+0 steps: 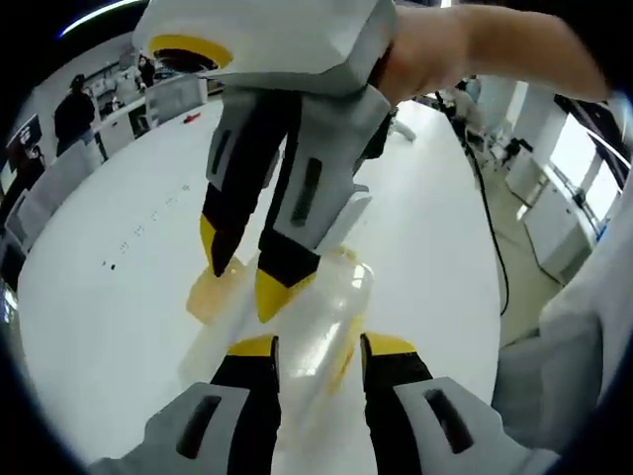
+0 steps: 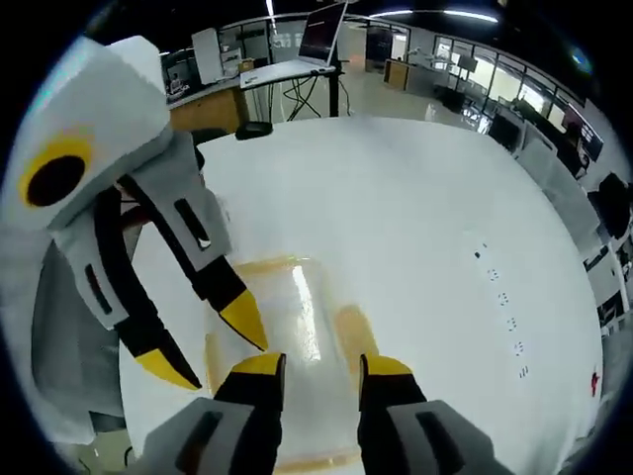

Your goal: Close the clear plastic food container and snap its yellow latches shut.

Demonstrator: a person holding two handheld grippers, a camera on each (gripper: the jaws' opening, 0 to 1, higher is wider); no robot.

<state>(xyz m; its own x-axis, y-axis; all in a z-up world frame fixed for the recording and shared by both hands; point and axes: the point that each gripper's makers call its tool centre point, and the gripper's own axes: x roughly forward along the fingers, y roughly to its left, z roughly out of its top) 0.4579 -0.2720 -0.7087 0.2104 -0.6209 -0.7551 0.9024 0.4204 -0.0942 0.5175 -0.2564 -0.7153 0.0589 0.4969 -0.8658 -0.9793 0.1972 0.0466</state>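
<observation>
Left gripper [image 1: 316, 346] and right gripper [image 2: 321, 364] both open, empty, tips down over clear plastic food container [image 2: 297, 327], white table [image 2: 415, 218]

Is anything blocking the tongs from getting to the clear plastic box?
Nothing visible. The clear plastic food container lies on the white table right under both sets of tongs, left and right.

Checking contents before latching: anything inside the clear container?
Through the clear container only the white table shows; no food is visible. Its near end is covered by the right gripper, part of the lid by the left gripper.
</observation>
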